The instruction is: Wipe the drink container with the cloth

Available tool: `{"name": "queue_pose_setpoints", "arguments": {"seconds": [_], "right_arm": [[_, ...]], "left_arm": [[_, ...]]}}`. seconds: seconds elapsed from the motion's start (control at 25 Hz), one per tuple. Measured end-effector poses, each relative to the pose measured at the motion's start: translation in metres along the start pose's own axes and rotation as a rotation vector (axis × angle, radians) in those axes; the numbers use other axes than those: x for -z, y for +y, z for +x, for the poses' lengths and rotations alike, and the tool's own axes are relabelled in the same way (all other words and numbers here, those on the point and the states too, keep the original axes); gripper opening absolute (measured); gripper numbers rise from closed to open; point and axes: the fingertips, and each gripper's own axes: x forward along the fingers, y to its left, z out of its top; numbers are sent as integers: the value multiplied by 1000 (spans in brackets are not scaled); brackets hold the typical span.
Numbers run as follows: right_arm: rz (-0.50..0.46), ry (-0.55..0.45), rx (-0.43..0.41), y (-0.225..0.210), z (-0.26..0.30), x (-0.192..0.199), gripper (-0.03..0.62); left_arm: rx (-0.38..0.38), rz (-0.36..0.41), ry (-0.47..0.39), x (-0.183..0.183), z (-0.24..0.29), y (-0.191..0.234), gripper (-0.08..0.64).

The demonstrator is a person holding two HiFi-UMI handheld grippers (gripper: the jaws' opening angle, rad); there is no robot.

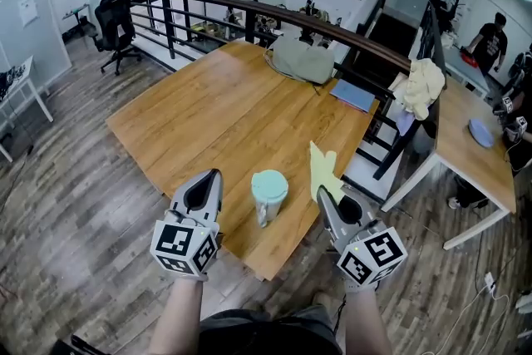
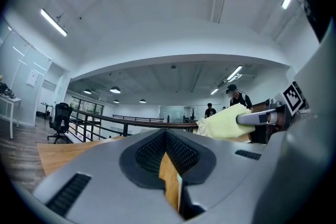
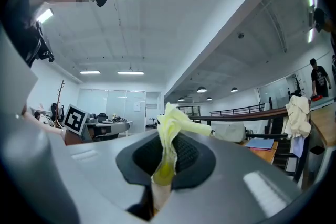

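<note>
A mint-green drink container (image 1: 268, 194) stands near the front edge of the wooden table (image 1: 224, 116), between my two grippers. My left gripper (image 1: 214, 176) hovers just left of it, jaws shut with nothing in them; its own view shows the closed jaws (image 2: 167, 153) pointing level over the table. To the container's right, my right gripper (image 1: 322, 194) is shut on a pale yellow cloth (image 1: 323, 169) that sticks up from its tip. In the right gripper view the cloth (image 3: 170, 126) rises bunched out of the closed jaws (image 3: 164, 165). The left gripper view also catches the cloth (image 2: 226, 122).
A grey bag (image 1: 301, 58) and a blue folder (image 1: 353, 94) lie at the table's far end by a dark railing (image 1: 249, 8). A second table (image 1: 470, 141) with piled clothing (image 1: 422, 86) stands to the right, people beyond it. An office chair (image 1: 116, 29) is far left.
</note>
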Motion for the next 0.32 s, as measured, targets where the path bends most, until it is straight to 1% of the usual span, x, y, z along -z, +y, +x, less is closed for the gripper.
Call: {"name": "queue_pose_setpoints", "arguments": {"seconds": [0.32], "right_arm": [[5, -26, -9, 12, 5, -9, 21]], "left_arm": [[-21, -40, -22, -11, -12, 7, -3]]}}
